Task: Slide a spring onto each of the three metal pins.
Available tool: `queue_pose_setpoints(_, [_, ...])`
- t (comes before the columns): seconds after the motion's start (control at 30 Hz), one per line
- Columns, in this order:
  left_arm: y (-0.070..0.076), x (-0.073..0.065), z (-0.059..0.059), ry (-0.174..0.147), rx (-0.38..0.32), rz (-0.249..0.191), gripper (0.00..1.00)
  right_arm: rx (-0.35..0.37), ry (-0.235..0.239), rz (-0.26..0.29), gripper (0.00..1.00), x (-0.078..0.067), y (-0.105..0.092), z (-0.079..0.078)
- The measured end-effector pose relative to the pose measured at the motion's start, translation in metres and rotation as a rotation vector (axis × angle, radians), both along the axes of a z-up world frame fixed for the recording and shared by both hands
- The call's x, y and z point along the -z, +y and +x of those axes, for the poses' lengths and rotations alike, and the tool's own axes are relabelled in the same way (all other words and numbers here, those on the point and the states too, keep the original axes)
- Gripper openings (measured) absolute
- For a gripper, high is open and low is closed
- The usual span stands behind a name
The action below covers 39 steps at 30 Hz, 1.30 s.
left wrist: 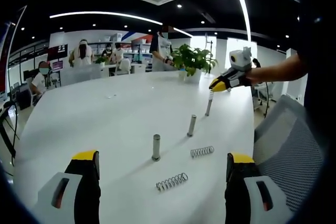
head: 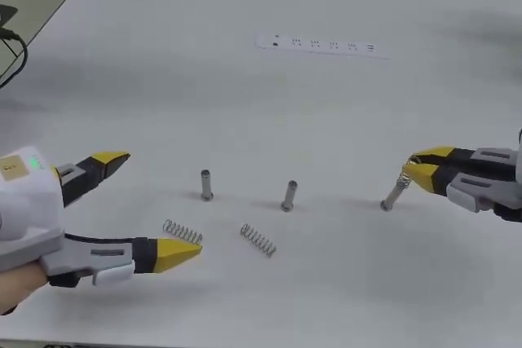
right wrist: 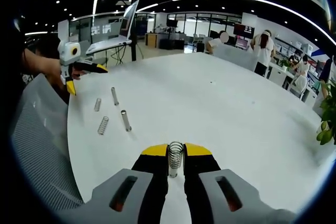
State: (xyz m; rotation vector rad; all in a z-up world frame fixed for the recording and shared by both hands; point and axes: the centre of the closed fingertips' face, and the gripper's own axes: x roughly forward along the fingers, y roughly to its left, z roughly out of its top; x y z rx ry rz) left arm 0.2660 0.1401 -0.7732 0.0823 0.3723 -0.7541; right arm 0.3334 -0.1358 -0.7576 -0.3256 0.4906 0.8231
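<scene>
Three short metal pins stand in a row on the white table: left pin [head: 205, 185], middle pin [head: 289, 196], right pin [head: 391, 196]. The right pin leans, and a spring [head: 405, 175] sits over its top end. My right gripper [head: 416, 165] is shut on that spring [right wrist: 176, 156], which stands upright between the yellow tips. Two loose springs [head: 182, 232] [head: 258, 240] lie in front of the left and middle pins. My left gripper [head: 155, 205] is wide open at the lower left, with nothing between its fingers; the nearer spring [left wrist: 171, 181] lies just ahead of it.
A white power strip [head: 322, 44] lies at the far side of the table. The table edge and a mesh chair [left wrist: 294, 145] are close to the pins. Several people sit and stand at desks in the background, beside a potted plant [left wrist: 191, 59].
</scene>
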Motion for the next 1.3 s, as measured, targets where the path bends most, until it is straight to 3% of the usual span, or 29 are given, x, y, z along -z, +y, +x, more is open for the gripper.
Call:
queue_pose_setpoints(0.63, [0.000,0.002,-0.001,0.005,-0.007,-0.008,0.98,0.007,0.072,-0.006,0.08,0.031,0.000,-0.005])
queue_pose_setpoints(0.93, [0.001,0.003,-0.001,0.005,-0.009,-0.002,0.98,-0.007,0.096,-0.038,0.08,0.046,0.002,-0.012])
queue_pose_setpoints(1.03, [0.001,0.003,-0.001,0.005,-0.004,0.004,0.98,-0.027,0.106,-0.075,0.08,0.054,0.002,-0.017])
queue_pose_setpoints(1.1, [0.001,0.002,-0.001,0.005,-0.006,-0.001,0.98,-0.034,0.080,-0.072,0.08,0.051,0.004,-0.016])
queue_pose_setpoints(1.3, [-0.001,0.001,-0.001,0.004,0.000,-0.004,0.98,-0.023,0.113,-0.082,0.11,0.053,0.002,-0.018])
